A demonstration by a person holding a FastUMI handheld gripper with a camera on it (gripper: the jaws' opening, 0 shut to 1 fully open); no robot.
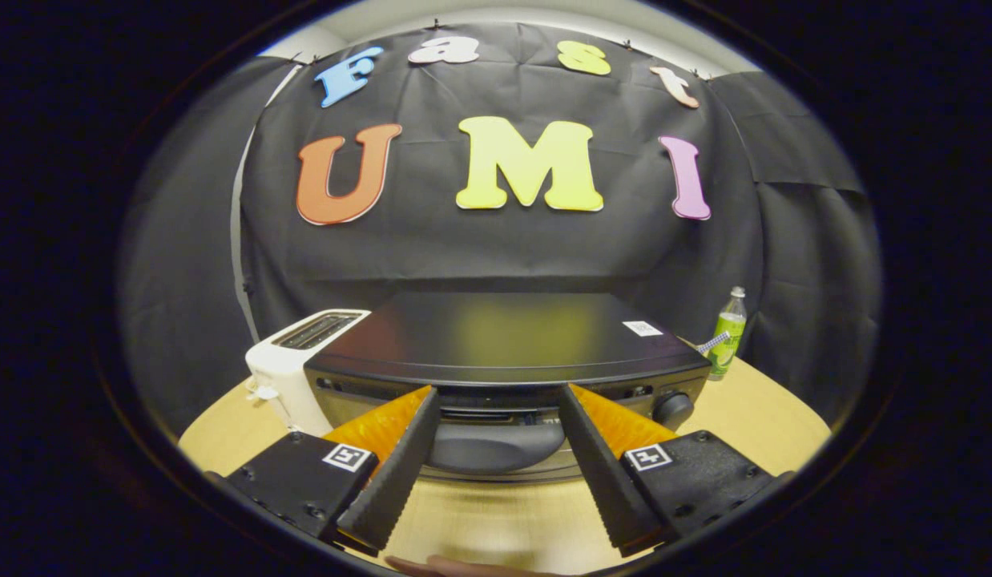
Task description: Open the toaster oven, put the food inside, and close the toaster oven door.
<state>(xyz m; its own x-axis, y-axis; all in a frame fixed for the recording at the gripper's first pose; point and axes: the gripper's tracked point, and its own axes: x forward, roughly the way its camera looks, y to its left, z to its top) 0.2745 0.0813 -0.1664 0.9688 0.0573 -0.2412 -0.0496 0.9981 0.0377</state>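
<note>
We are lining up on the toaster oven [504,336] on the desk [752,409] — door closed, its handle [496,445] just ahead between our wide-open, empty jaws. Next, we're judging: closing in, gripping, pulling down.

white sticker [642,328] on toaster oven [504,340] top — unreadable, bottle [727,332] label — too small to read

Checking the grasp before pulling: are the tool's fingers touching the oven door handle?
Cannot tell. In the gripper view the open tool straddles the handle; its fingertips overlap the toaster oven front, hiding any gap.
</note>
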